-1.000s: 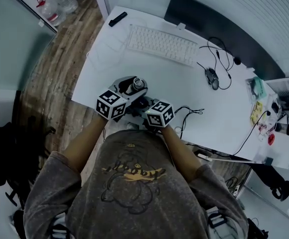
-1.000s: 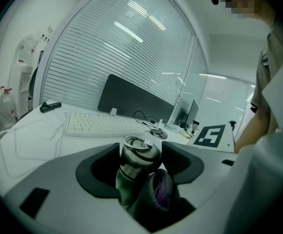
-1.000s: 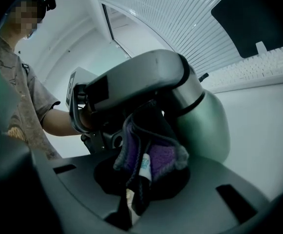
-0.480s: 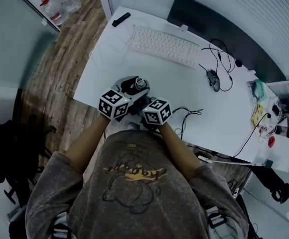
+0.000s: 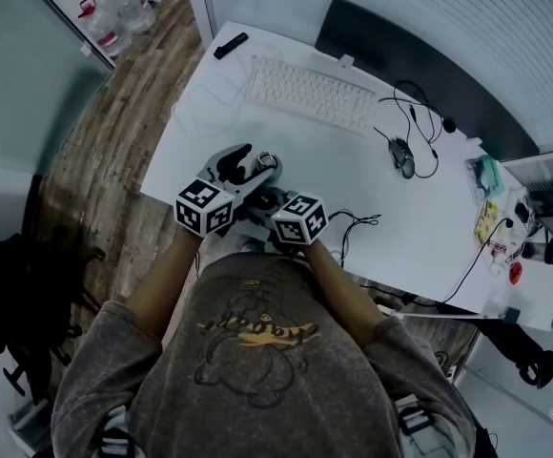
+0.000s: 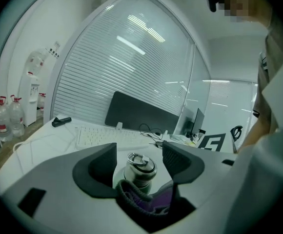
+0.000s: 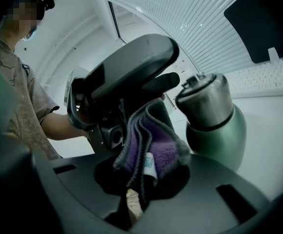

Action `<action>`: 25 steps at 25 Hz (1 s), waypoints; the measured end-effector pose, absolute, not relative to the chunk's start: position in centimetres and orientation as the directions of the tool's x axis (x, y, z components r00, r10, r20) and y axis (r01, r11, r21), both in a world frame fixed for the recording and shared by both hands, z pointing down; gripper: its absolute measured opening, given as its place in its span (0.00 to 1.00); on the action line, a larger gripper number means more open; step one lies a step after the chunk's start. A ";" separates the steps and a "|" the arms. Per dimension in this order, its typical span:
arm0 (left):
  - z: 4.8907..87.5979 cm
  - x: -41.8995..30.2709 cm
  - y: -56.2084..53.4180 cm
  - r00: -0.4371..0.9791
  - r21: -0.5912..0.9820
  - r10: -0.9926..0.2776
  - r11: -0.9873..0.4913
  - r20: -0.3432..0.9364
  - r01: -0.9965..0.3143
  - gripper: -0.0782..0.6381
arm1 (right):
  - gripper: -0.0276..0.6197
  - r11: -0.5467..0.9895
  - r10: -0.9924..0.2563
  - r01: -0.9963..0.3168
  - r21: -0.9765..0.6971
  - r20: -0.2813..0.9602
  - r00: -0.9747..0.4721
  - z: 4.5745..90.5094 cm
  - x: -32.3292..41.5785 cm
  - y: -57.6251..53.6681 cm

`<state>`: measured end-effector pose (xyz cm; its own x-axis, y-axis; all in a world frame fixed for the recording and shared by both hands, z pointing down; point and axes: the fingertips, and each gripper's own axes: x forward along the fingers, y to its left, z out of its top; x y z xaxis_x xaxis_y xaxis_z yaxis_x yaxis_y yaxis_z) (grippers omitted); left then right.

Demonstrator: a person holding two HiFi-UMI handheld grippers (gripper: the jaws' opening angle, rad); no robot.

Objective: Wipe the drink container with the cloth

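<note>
The drink container (image 5: 266,163) (image 6: 139,172) (image 7: 214,121) stands on the white table (image 5: 353,179), on the person's side of the keyboard (image 5: 310,92) (image 6: 102,135) and close to the table edge. In the head view only its lid shows; the body is covered by the grippers. In the left gripper view its lower part is cut off behind the cloth (image 6: 151,201) (image 7: 153,145). Whether the cloth touches the container's side cannot be made out.

Both bare forearms reach forward from the chest, elbows bent, and converge on the keyboard's near side. The left forearm (image 5: 157,275) angles in from the left and the right forearm (image 5: 348,294) from the right. The hands themselves are hidden under the marker cubes.

The left gripper (image 5: 248,163) (image 6: 139,155) has its jaws spread wide, with the container's ringed lid framed in the gap and neither pad pressing on it. The right gripper (image 7: 136,189) is clenched on the folded grey-and-purple cloth, a small label showing in the fold. The bundle rises just beside the container's green body, under the left gripper.

Beyond the keyboard stands a dark monitor (image 5: 400,55) (image 6: 141,113). A mouse (image 5: 402,160) with a tangled cable lies to the keyboard's right, and a black remote (image 5: 230,45) (image 6: 61,121) lies off its left end.
</note>
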<state>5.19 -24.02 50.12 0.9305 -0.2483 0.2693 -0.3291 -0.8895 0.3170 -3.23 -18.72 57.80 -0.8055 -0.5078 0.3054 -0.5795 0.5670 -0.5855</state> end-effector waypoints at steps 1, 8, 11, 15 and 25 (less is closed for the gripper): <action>49.4 4.8 -24.0 0.931 0.313 -0.261 -0.888 0.256 -0.335 0.50 | 0.12 0.576 -0.509 -0.582 -0.574 0.305 -0.805 57.3 -3.2 -18.5; 44.4 2.0 -23.7 0.931 0.316 -0.324 -0.877 0.167 -0.362 0.50 | 0.12 0.615 -0.552 -0.627 -0.478 0.307 -0.775 53.2 -2.4 -17.5; 42.9 1.5 -23.4 0.935 0.333 -0.326 -0.873 0.140 -0.355 0.50 | 0.12 0.606 -0.598 -0.668 -0.432 0.305 -0.741 51.1 -1.1 -17.3; 41.5 1.0 -22.5 0.941 0.349 -0.319 -0.874 0.113 -0.338 0.50 | 0.12 0.581 -0.665 -0.725 -0.370 0.299 -0.685 48.6 1.1 -16.6; 41.3 0.7 -20.7 0.939 0.289 -0.311 -0.894 0.147 -0.342 0.50 | 0.13 0.409 -0.831 -0.865 -0.292 0.273 -0.485 45.1 8.3 -13.8</action>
